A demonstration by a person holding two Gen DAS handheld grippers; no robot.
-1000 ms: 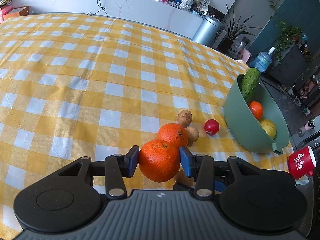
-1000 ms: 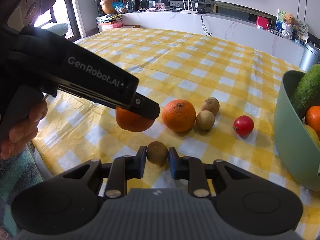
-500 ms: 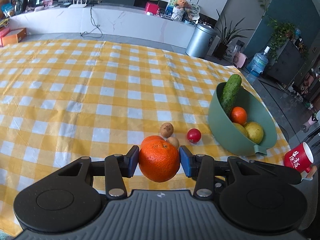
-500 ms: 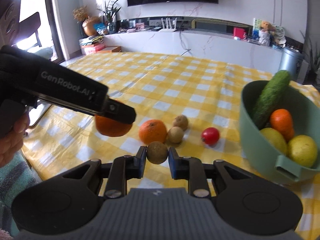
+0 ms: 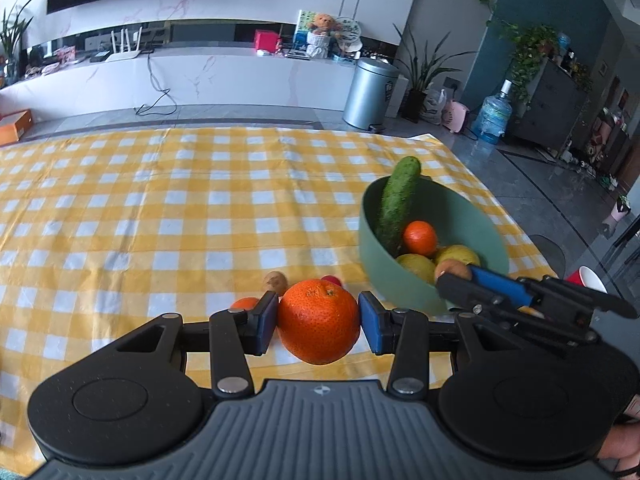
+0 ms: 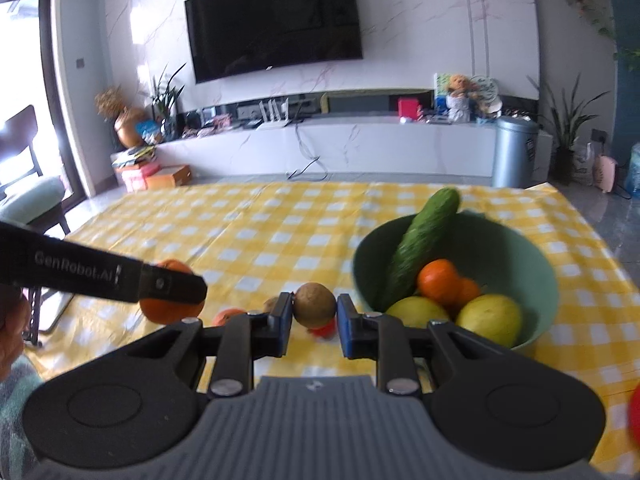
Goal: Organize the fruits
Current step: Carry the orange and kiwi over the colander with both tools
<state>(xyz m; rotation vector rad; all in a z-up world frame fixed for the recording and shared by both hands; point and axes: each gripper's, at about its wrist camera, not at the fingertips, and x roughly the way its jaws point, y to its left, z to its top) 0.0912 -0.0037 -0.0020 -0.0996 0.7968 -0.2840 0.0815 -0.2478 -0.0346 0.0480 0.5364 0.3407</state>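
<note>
Left wrist: left gripper [image 5: 319, 322] clamps an orange [image 5: 318, 321] between its blue pads, above the yellow checked tablecloth [image 5: 160, 216]. Green bowl [image 5: 404, 292] to the right holds a cucumber [image 5: 398, 200], a small orange, and yellow fruit.

Right wrist: right gripper [image 6: 314, 314] pinches a small brown fruit [image 6: 315, 305], just left of the bowl. More fruit lies on the cloth behind it.
</note>
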